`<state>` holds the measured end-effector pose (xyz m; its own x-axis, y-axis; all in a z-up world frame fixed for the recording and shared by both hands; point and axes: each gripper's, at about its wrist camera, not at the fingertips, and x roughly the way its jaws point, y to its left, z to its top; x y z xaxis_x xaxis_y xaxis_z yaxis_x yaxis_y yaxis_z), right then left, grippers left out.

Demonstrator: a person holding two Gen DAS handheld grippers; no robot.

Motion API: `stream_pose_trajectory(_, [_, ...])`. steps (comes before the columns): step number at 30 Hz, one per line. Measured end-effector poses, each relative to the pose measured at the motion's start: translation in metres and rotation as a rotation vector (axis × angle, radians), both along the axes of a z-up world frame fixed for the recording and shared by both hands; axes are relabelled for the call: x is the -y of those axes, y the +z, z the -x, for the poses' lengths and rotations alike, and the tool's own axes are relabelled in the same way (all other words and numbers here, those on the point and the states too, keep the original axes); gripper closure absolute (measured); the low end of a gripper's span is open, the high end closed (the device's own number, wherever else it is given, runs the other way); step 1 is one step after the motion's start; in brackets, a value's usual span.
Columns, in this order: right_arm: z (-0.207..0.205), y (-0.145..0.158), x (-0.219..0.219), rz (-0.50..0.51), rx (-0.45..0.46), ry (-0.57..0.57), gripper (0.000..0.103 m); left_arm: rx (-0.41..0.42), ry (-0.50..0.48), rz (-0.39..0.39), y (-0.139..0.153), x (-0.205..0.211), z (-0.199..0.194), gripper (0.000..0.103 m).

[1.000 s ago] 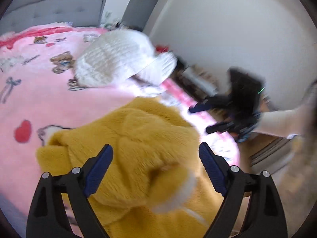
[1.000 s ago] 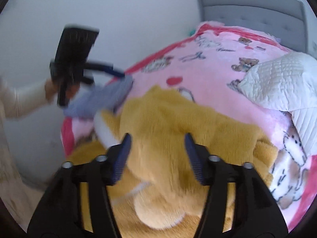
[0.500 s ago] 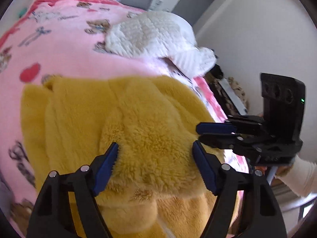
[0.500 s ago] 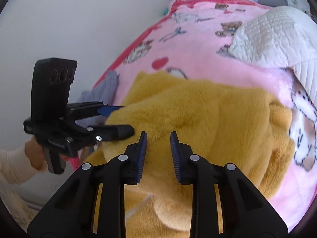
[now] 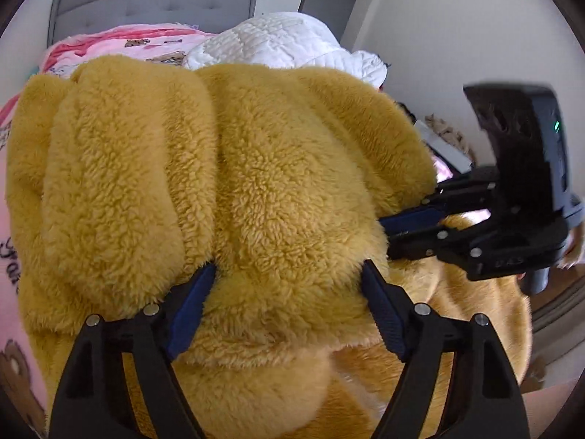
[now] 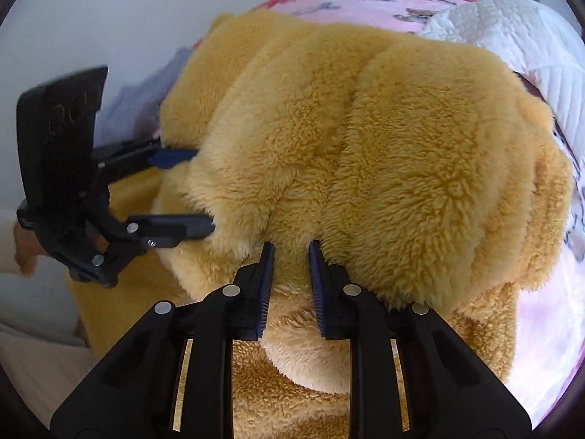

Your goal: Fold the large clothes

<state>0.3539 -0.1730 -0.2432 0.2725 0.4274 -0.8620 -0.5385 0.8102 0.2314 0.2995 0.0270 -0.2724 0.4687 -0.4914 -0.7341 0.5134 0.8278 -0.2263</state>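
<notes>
Both grippers [image 5: 289, 281] [image 6: 290, 252] bite the yellow fleece's [image 5: 256, 168] near edge.

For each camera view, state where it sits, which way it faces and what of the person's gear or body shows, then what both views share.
Left wrist view: sits on the left tool, looking along its fingers, down onto the yellow fleece garment; its wide-set pads sink into the pile; the right tool enters from the right.
Right wrist view: sits on the right tool, facing down onto the same fleece; its pads pinch a fold; the left tool and a hand show at left.
Shared: the garment, the pink blanket, the white quilted bedding and each other's tool.
</notes>
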Motion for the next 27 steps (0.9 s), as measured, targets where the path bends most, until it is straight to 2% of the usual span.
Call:
stream_pose_trajectory(2, [-0.005, -0.003, -0.008, 0.015, 0.002, -0.026, 0.085, 0.022, 0.002, -0.030, -0.004, 0.003, 0.001, 0.024])
stream_pose_trajectory(4, [-0.007, 0.002, -0.008, 0.000, 0.013, -0.040, 0.083, -0.004, 0.017, -0.013, 0.001, 0.002, -0.003, 0.024])
stream_pose_trajectory(7, [-0.002, 0.032, 0.009, -0.139, 0.033, -0.118, 0.079, -0.011, 0.041, 0.031, 0.026, -0.003, -0.005, 0.022])
stream_pose_trajectory(8, [0.000, 0.044, 0.016, -0.186, 0.051, -0.143, 0.075, -0.004, 0.051, 0.040, 0.036, -0.005, -0.004, 0.019])
stream_pose_trajectory(9, [0.002, 0.060, 0.023, -0.229, 0.084, -0.168, 0.068, 0.008, 0.065, 0.057, 0.051, -0.008, -0.003, 0.014])
stream_pose_trajectory(11, [0.004, 0.088, 0.035, -0.291, 0.155, -0.205, 0.064, 0.036, 0.106, 0.085, 0.072, -0.014, -0.001, 0.010])
stream_pose_trajectory(13, [0.001, 0.108, 0.041, -0.293, 0.247, -0.248, 0.064, 0.070, 0.147, 0.125, 0.091, -0.021, -0.002, 0.009])
stream_pose_trajectory(14, [-0.005, 0.112, 0.042, -0.268, 0.273, -0.267, 0.064, 0.080, 0.190, 0.116, 0.098, -0.024, -0.007, 0.008])
stream_pose_trajectory(16, [-0.019, 0.105, 0.040, -0.195, 0.268, -0.274, 0.071, 0.043, 0.231, 0.095, 0.094, -0.025, -0.021, 0.008])
stream_pose_trajectory(18, [-0.033, 0.082, 0.033, -0.074, 0.217, -0.244, 0.088, -0.044, 0.238, 0.113, 0.076, -0.022, -0.038, 0.008])
stream_pose_trajectory(19, [-0.043, 0.069, 0.033, -0.015, 0.198, -0.235, 0.090, -0.083, 0.233, 0.138, 0.062, -0.023, -0.042, 0.008])
stream_pose_trajectory(20, [-0.043, 0.059, 0.035, 0.027, 0.185, -0.243, 0.090, -0.087, 0.243, 0.123, 0.050, -0.024, -0.043, 0.008])
stream_pose_trajectory(25, [-0.031, 0.019, 0.063, -0.007, 0.115, -0.363, 0.095, -0.059, 0.239, 0.096, 0.023, -0.032, -0.025, 0.008])
stream_pose_trajectory(27, [-0.030, 0.004, 0.072, -0.040, 0.083, -0.399, 0.096, -0.049, 0.222, 0.049, 0.016, -0.027, -0.020, 0.008])
